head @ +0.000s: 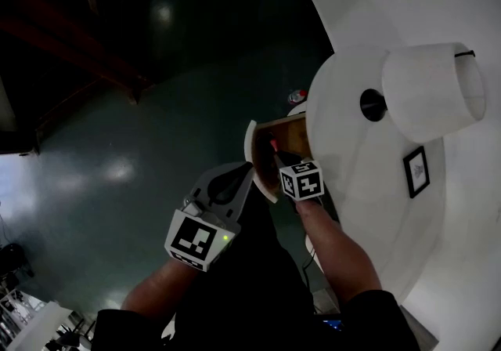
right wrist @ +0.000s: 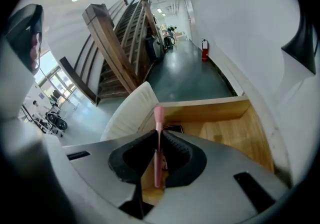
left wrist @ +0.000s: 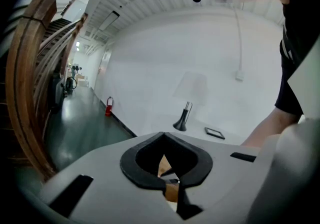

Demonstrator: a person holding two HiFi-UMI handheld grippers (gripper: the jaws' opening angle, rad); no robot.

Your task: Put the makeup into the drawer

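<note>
Two grippers are at work in the head view. Your left gripper [head: 244,175], low and left of centre, has its black pads pressed together on nothing. Keep it beside the curved white drawer front [head: 251,147], clear of the opening. Just right of it, the open light-wood drawer [right wrist: 235,133] lies beneath your right gripper [right wrist: 159,140]. Its jaws pinch a thin pink makeup stick [right wrist: 158,160], whose tip pokes out ahead over the drawer's near edge. The stick is not in yet.

From here, I judge the best move is to carry it further over the bare wooden floor, seen at the right of the right gripper view. Lower it until it is near the boards, and only then spread the jaws. Released where it is now, it may strike the rim and bounce out. Mind the round white table [head: 352,185] at the right.
</note>
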